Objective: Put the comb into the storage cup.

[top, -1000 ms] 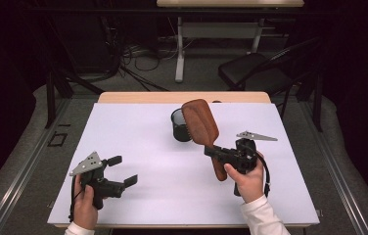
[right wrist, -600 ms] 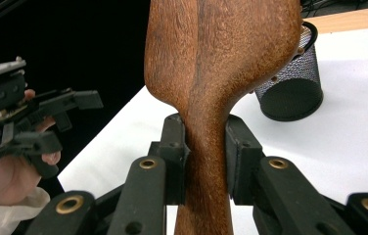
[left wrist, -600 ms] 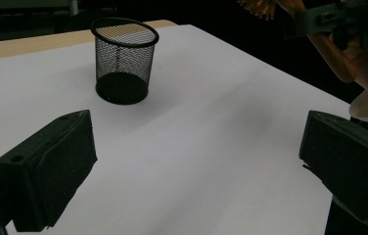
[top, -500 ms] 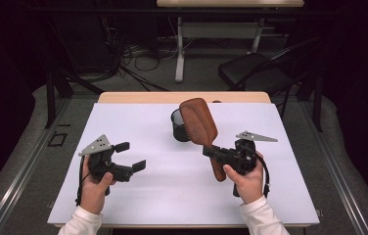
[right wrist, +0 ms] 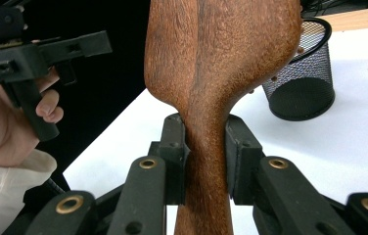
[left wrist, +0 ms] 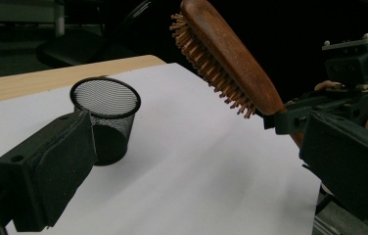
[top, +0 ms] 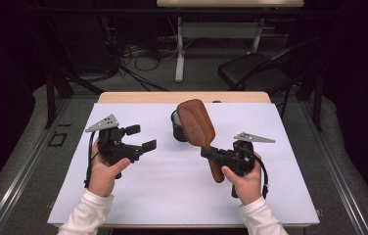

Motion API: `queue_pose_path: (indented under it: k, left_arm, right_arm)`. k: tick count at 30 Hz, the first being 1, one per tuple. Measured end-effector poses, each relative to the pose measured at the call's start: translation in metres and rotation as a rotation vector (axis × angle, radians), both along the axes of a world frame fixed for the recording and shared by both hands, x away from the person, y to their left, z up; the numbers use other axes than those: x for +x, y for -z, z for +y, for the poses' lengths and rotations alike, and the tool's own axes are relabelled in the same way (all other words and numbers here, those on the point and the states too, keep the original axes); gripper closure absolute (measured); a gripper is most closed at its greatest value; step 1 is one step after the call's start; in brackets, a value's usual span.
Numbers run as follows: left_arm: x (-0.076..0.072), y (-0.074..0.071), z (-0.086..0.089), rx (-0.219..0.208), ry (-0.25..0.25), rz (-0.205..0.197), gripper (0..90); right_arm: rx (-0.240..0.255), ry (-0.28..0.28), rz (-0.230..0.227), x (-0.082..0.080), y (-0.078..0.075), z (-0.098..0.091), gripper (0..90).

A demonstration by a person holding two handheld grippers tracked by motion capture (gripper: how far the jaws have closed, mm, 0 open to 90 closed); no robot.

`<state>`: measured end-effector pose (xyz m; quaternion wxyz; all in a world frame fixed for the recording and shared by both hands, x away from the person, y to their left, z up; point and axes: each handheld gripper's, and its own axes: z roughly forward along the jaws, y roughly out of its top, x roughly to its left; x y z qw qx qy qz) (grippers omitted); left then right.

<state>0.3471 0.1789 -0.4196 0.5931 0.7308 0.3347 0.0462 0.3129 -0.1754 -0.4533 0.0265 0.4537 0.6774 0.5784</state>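
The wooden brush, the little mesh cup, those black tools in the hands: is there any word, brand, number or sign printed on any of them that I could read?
None: no readable text in any view.
Wooden hairbrush: bare wood grain, no brand stamp on the back or handle.
Black mesh cup: plain wire mesh, no label.
Right tool and left tool: plain black parts and brass rivets, no markings.
White table cover: blank.

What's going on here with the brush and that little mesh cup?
A person at a white-topped table holds a gripper in each hand. The right gripper is shut on the handle of a wooden hairbrush, holding it up at a slant beside a black mesh cup. The left gripper is open and empty, raised above the table to the cup's left.
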Motion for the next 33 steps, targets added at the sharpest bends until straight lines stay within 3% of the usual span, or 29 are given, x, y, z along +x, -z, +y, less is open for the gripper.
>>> queue_pose_path:
  k: [9,15,18,33]
  left_arm:
    - [0.01,0.001,-0.01,-0.057,0.032,0.056,0.5]
    - [0.009,0.004,-0.01,-0.071,0.06,0.097,0.5]
    - [0.007,0.006,-0.006,-0.099,0.063,0.121,0.6]
    - [0.006,0.01,-0.005,-0.098,0.059,0.139,1.0]
  right_arm:
    - [-0.001,-0.02,-0.006,-0.001,0.003,0.004,73.0]
    - [0.001,-0.036,-0.012,-0.003,0.005,0.009,73.0]
    - [-0.01,-0.049,-0.015,-0.005,0.006,0.013,73.0]
    - [-0.017,-0.08,-0.015,-0.009,0.01,0.023,72.9]
